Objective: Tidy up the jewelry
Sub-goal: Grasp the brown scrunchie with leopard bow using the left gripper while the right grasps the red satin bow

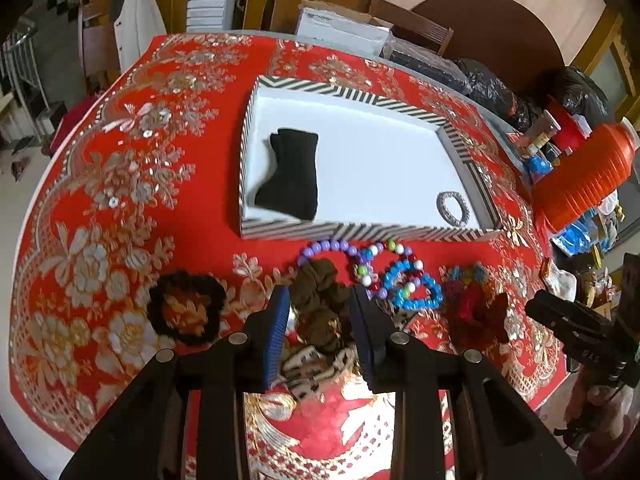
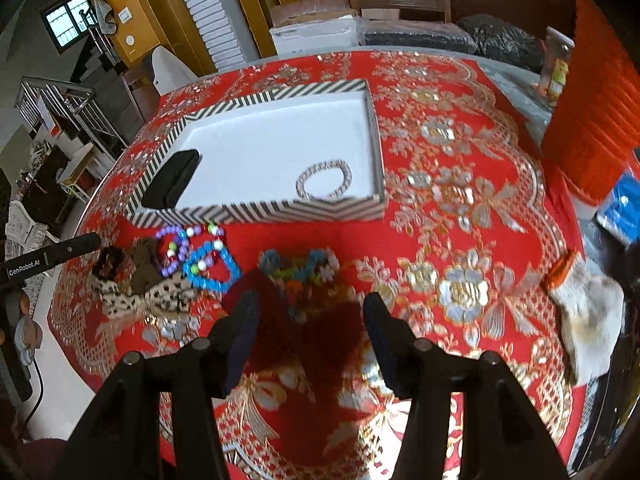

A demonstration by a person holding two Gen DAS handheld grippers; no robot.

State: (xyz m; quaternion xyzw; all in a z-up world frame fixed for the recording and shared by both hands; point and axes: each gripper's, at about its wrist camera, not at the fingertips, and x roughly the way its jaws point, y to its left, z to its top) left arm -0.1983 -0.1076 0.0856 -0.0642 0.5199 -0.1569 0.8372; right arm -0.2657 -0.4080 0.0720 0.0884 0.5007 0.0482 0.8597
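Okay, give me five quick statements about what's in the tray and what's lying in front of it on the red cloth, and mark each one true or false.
1. A silver bracelet lies inside the striped tray. True.
2. The blue bead bracelet is inside the tray. False: it lies on the red tablecloth in front of the tray.
3. A black cloth item sits at one end of the tray. True.
4. The tray is full of jewelry. False: most of its white floor is bare.
5. The left gripper has a brown scrunchie between its fingers. True.
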